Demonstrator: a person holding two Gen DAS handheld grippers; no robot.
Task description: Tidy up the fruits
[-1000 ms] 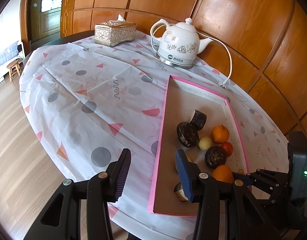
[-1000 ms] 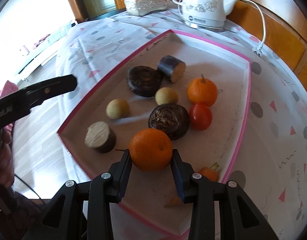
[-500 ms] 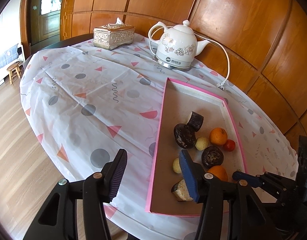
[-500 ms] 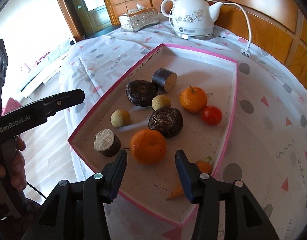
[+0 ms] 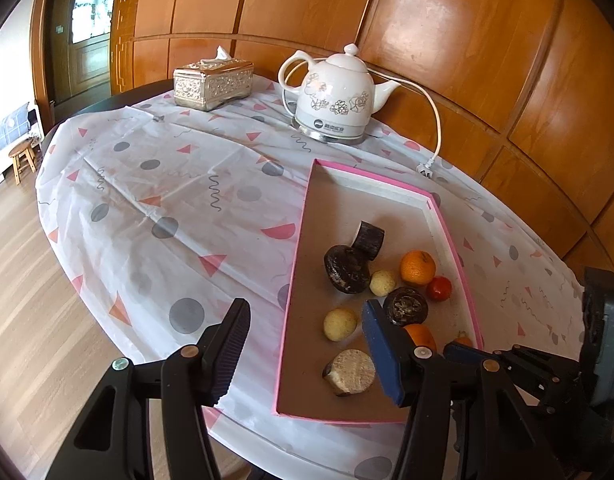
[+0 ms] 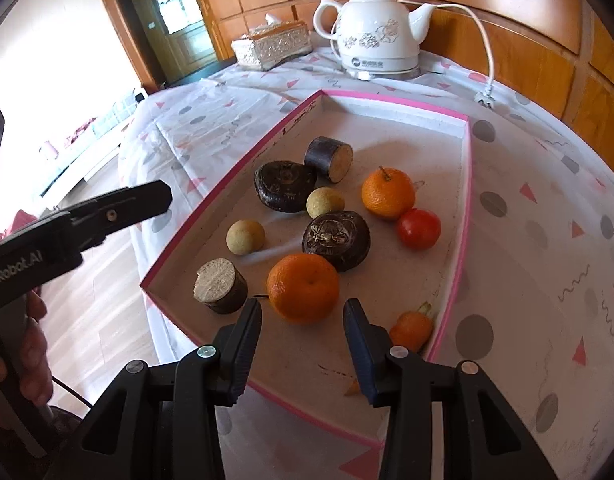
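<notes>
My right tool (image 6: 303,344) is released, jaws just been narrowing a bit, nothing pinched; the near orange (image 6: 303,287) sits just ahead of its fingertips, free on the floor of the pink-edged tray (image 6: 465,184). Cut dark stub (image 6: 220,286) ahead-left, small carrot (image 6: 412,327) just right of the right finger. Beyond the orange: dark round fruit (image 6: 336,234), tomato (image 6: 420,229), second orange (image 6: 388,193), two pale balls (image 6: 245,237). My left tool (image 5: 307,348) is released too, jaws just been widening, empty, straddling the tray's near-left edge over the counter (image 5: 147,184). Kettle (image 5: 335,100) far ahead.
</notes>
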